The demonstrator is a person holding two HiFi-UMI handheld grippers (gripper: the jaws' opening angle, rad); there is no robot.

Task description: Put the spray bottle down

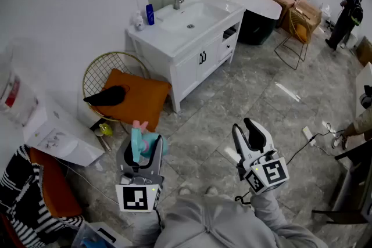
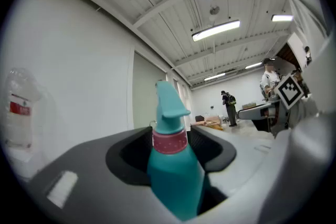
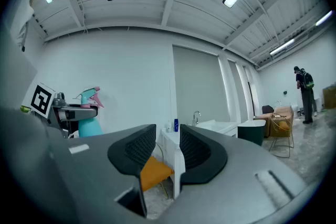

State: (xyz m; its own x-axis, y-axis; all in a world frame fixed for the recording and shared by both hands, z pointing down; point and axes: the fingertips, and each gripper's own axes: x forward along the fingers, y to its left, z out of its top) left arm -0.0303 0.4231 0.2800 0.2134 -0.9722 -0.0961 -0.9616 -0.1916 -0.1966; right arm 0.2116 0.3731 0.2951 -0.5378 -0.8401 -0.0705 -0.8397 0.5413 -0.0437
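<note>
Though a red label shows on the clear plastic container [image 1: 13, 93] far out to the left of the left jaws, its print is too small to read. The only other marking is the black-and-white square code on each gripper's cube.

The left gripper [image 1: 139, 155] is held above the grey marbled floor [image 1: 232, 96], with its jaws clamped on the teal plastic spray bottle [image 1: 138, 145]. In the left gripper view the dark pads close on both sides of the bottle [image 2: 173, 176] at the shoulder and neck, around the pink white-dotted collar band [image 2: 169, 142]. The body fills the space below the jaws and the sprayer head rises clear above them. No brand or text shows on the bottle. It stands upright, its long axis crossing the jaws, and in that view the teal nozzle points to the right. From the right gripper view, the pink trigger sticks out sideways above the jaws.

Beyond the jaw tips stand a round gold wire chair with an orange cushion [image 1: 132, 97] and a white vanity cabinet with a sink [image 1: 186, 32].

To the right, well apart from the bottle, the right gripper [image 1: 247, 133] has its jaws a narrow gap apart, with nothing between them [image 3: 168, 147].
</note>
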